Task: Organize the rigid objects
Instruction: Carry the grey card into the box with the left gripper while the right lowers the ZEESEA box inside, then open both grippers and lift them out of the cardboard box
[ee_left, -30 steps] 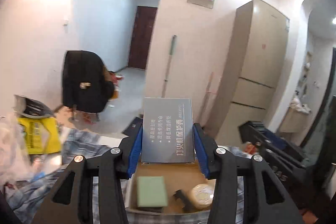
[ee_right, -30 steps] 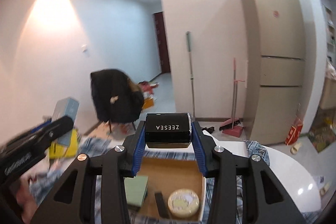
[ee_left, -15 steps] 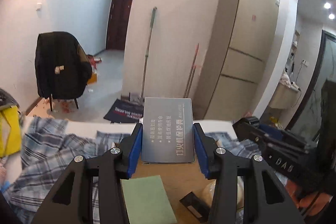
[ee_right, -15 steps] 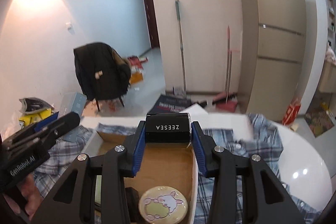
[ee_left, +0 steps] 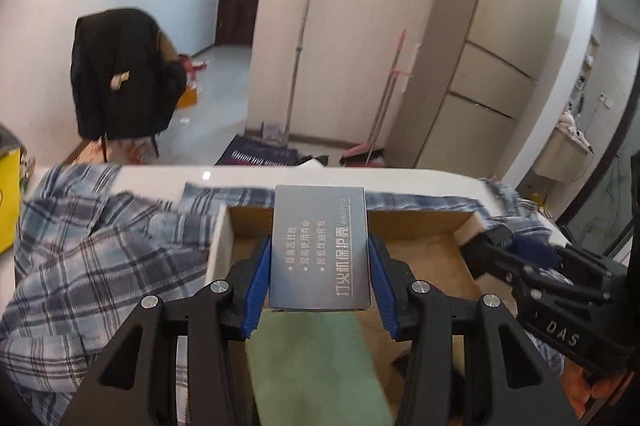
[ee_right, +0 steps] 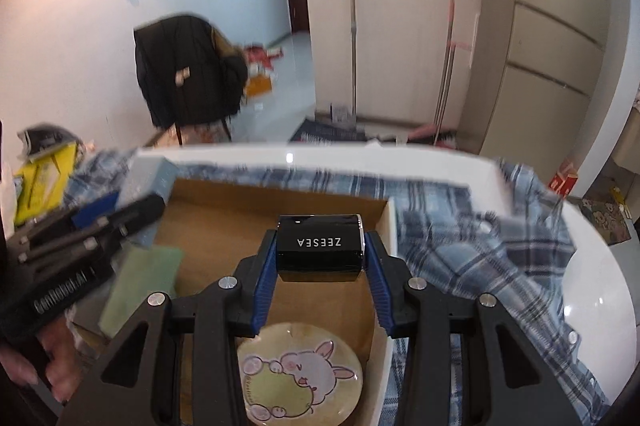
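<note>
My left gripper (ee_left: 319, 266) is shut on a grey flat box (ee_left: 319, 246) with Chinese print, held over the left part of an open cardboard box (ee_left: 424, 222). My right gripper (ee_right: 320, 258) is shut on a black ZEESEA box (ee_right: 320, 244), held over the right part of the same cardboard box (ee_right: 248, 218). Inside lie a green flat pad (ee_left: 316, 370), also in the right wrist view (ee_right: 140, 290), and a round tin with a rabbit picture (ee_right: 300, 374). The other gripper shows at each view's edge, right (ee_left: 560, 290) and left (ee_right: 68, 246).
The cardboard box sits on a blue plaid cloth (ee_left: 92, 258) over a white round table (ee_right: 592, 290). A yellow bag (ee_right: 44, 178) lies at the far left. Beyond the table stand a chair with a black jacket (ee_left: 120, 78), a mop (ee_left: 300, 42) and a fridge (ee_left: 488, 58).
Both grippers have tilted down and moved closer over the cardboard box, still holding their boxes. The box interior now fills more of both views.
</note>
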{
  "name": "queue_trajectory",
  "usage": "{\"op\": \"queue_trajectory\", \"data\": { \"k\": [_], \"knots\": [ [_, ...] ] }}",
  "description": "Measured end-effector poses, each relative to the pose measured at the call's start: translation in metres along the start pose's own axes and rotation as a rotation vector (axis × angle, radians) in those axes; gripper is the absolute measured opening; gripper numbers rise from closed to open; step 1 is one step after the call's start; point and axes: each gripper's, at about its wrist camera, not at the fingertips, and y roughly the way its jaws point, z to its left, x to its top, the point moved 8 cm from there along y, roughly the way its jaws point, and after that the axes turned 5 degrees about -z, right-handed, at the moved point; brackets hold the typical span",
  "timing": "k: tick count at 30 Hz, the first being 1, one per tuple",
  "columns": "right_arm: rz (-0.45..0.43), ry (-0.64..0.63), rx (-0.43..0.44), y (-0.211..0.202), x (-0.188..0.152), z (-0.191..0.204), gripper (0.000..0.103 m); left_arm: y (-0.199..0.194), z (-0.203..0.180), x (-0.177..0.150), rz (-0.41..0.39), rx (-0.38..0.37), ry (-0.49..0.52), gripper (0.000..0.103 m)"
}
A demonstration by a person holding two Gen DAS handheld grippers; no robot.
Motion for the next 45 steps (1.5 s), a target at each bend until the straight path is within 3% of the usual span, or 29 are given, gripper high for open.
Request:
{"op": "queue_trajectory", "data": {
  "k": [5,14,18,20,21,26,33,36,40,45],
  "knots": [
    [0.068,-0.014,0.057,0.014,-0.014,0.002,0.041,0.011,0.008,-0.01,0.066,-0.042,-0.041,0.049],
    [0.116,0.001,0.035,0.023,-0.026,-0.004,0.041,0.009,0.003,-0.011,0.043,0.012,-0.004,0.049],
    [0.094,-0.004,0.029,0.019,-0.023,-0.004,0.042,0.011,0.003,-0.015,0.056,0.023,0.004,0.049],
    [0.072,0.008,0.045,0.016,-0.017,-0.002,0.057,0.012,0.001,-0.016,0.063,0.024,0.01,0.049],
    [0.058,0.012,0.047,0.014,-0.015,-0.002,0.059,0.013,0.0,-0.017,0.064,0.026,0.014,0.049],
    [0.016,0.013,0.024,0.002,-0.003,-0.005,0.059,0.009,-0.003,-0.015,0.051,0.031,0.026,0.049],
    [-0.103,0.086,0.0,-0.041,0.029,-0.019,0.059,-0.049,-0.027,0.027,-0.149,0.021,0.078,0.051],
    [-0.212,0.105,0.003,-0.08,0.049,-0.02,0.059,-0.089,-0.037,0.048,-0.264,0.029,0.117,0.063],
    [-0.309,0.086,0.007,-0.125,0.063,-0.018,0.059,-0.142,-0.046,0.067,-0.399,0.038,0.14,0.087],
    [-0.398,0.051,0.02,-0.175,0.065,-0.008,0.059,-0.198,-0.06,0.079,-0.51,0.008,0.132,0.088]
  ]
}}
